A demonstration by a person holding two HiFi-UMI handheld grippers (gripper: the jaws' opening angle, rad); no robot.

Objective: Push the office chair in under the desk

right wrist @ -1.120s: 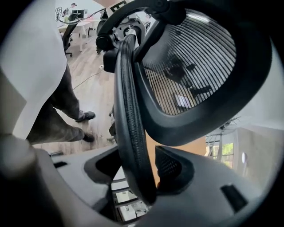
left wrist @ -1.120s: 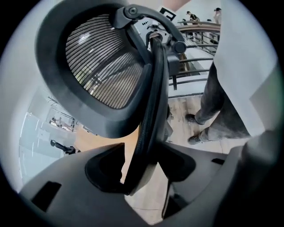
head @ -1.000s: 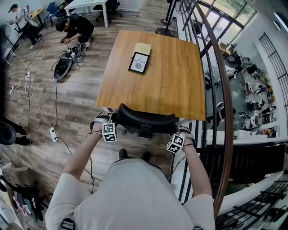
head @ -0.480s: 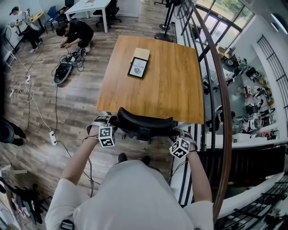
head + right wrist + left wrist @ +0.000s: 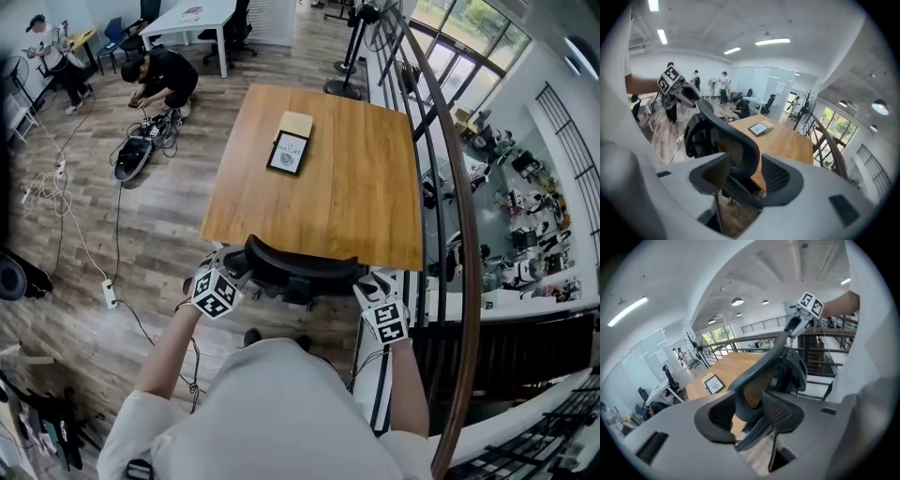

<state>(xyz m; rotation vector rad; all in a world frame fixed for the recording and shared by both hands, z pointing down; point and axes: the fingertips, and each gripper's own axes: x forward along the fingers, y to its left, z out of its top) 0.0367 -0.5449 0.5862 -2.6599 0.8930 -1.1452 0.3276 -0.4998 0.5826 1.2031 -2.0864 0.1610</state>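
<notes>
A black office chair (image 5: 298,265) stands at the near edge of the wooden desk (image 5: 323,178), its backrest top toward me. My left gripper (image 5: 228,270) is at the backrest's left end and my right gripper (image 5: 368,284) at its right end. In the left gripper view the left gripper (image 5: 749,411) has just been closing and both pads press on the backrest rim (image 5: 754,380). In the right gripper view the rim (image 5: 740,150) runs between the jaws of the right gripper (image 5: 747,176); it lies against the left pad, and a thin gap shows at the right pad (image 5: 780,176).
A framed tablet (image 5: 289,152) and a tan notebook (image 5: 297,100) lie on the desk's far half. A curved stair railing (image 5: 461,234) runs close on the right. At the far left a person (image 5: 159,67) crouches among cables, and a power strip (image 5: 111,293) lies on the floor.
Both grippers have risen from lower on the chair's sides to the top of the backrest and have rolled, so their marker cubes face differently. The chair stays at the desk edge.
</notes>
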